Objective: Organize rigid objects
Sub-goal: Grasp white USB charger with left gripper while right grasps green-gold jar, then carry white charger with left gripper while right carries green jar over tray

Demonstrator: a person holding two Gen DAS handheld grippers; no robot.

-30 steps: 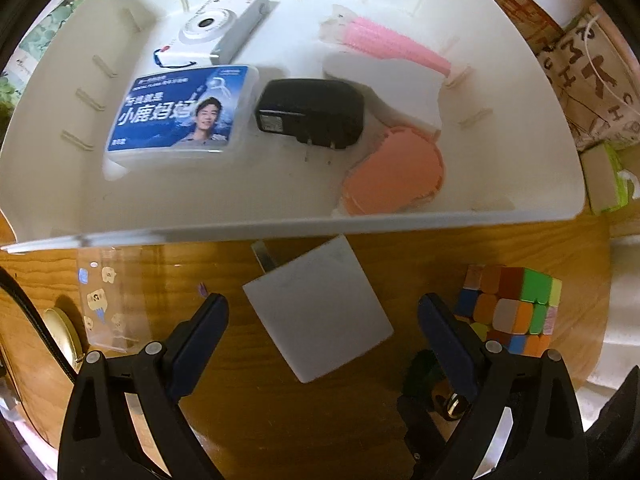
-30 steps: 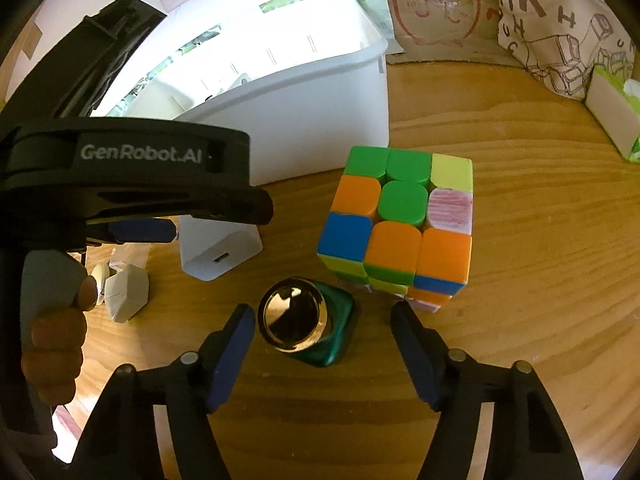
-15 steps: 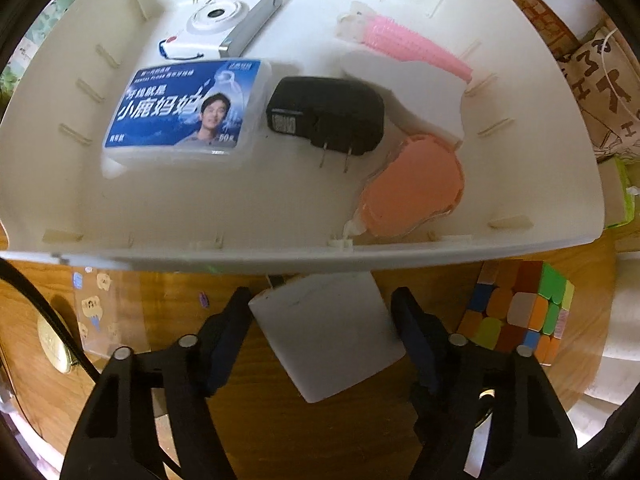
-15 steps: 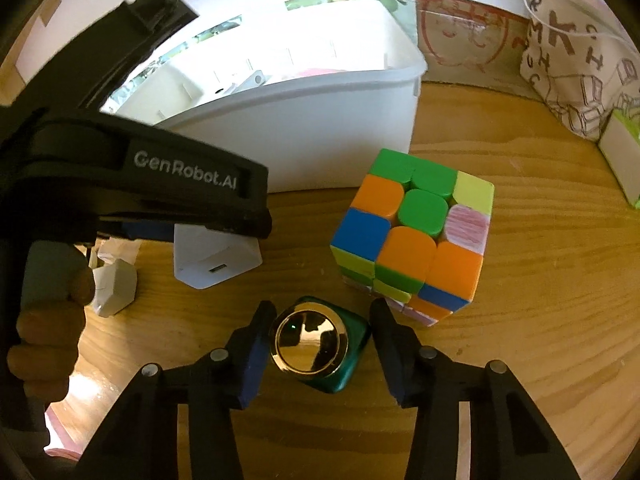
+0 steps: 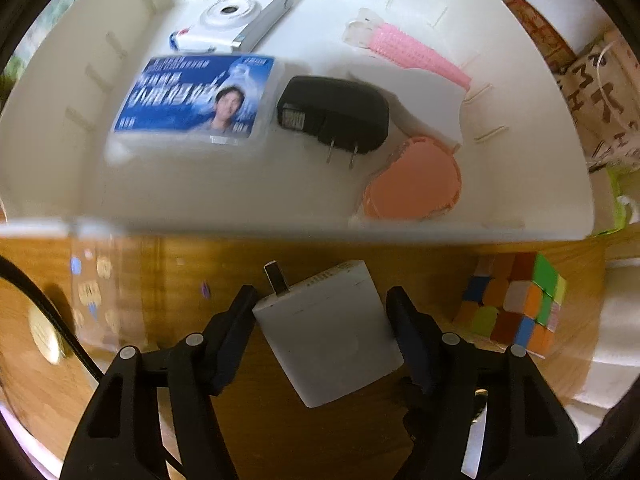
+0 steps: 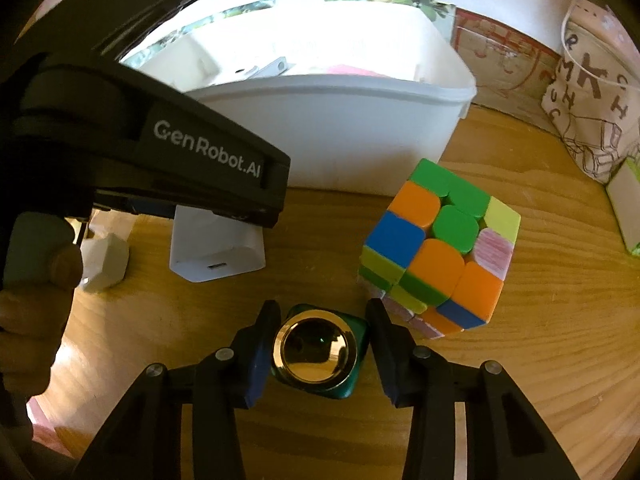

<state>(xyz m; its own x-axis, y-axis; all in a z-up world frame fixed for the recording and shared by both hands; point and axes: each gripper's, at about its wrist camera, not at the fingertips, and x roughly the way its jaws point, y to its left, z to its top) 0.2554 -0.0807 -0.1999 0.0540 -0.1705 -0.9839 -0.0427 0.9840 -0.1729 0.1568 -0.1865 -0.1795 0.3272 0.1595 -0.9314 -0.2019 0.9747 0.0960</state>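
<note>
My left gripper (image 5: 322, 312) is shut on a white charger block (image 5: 330, 330) and holds it tilted just above the wooden table, in front of the white bin (image 5: 552, 168). The charger (image 6: 216, 254) also shows in the right wrist view. My right gripper (image 6: 322, 330) is shut on a green bottle with a gold cap (image 6: 316, 350) that stands on the table. A colourful puzzle cube (image 6: 438, 248) stands just right of the bottle and shows in the left wrist view (image 5: 516, 304).
The bin holds a white camera (image 5: 236, 16), a blue-labelled box (image 5: 196, 96), a black plug adapter (image 5: 334, 114), a pink brush (image 5: 412, 54) and a peach round item (image 5: 414, 186). A white faceted object (image 6: 104, 262) lies at left. A printed cloth bag (image 6: 588, 100) stands at right.
Both grippers have closed: the left on the white charger, now lifted and tilted, the right on the gold-capped green bottle. The right gripper moved forward around the bottle.
</note>
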